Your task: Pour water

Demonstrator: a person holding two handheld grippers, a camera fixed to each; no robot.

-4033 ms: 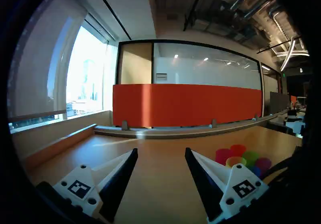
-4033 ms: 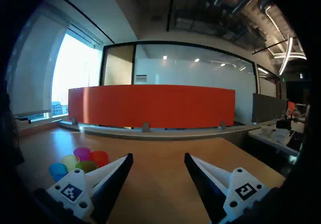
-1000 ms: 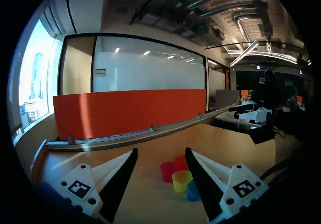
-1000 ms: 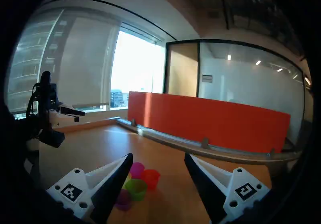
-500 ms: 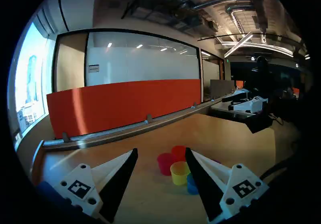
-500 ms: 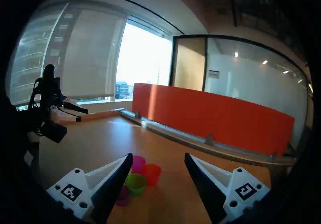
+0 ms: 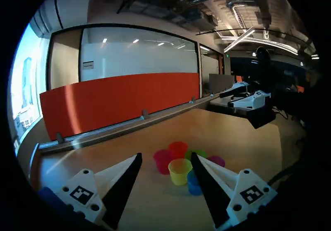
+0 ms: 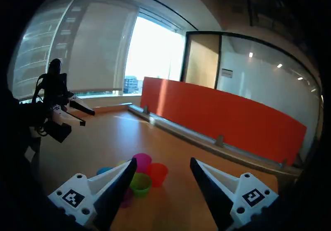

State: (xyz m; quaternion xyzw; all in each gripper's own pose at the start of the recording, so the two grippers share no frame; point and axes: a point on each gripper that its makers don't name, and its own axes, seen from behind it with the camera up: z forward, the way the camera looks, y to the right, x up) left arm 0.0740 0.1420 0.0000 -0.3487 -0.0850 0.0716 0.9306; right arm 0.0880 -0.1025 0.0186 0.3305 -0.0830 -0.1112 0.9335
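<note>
A cluster of small coloured plastic cups stands on the wooden table [image 7: 240, 140]. In the left gripper view a pink cup [image 7: 161, 161], a red cup [image 7: 178, 148] and a yellow cup [image 7: 180, 171] sit just ahead of my open left gripper [image 7: 165, 155], with a blue cup [image 7: 193, 184] partly behind its right finger. My right gripper [image 7: 229, 99] hovers open farther off. In the right gripper view my open right gripper [image 8: 163, 160] frames a magenta cup [image 8: 142, 161], a red cup [image 8: 157, 174] and a green cup [image 8: 140, 184]. The left gripper [image 8: 89, 118] floats far left, empty.
A long orange partition [image 7: 116, 98] on a metal rail borders the table's far side, also seen as the orange partition [image 8: 231, 123] in the right gripper view. Bright windows [image 8: 153, 61] lie beyond the table. Bare wood [image 8: 107, 140] surrounds the cups.
Both grippers have swung toward the cups, which now sit closer and more central between each pair of fingers. Each gripper now faces the other across the cluster. Both stay open.
</note>
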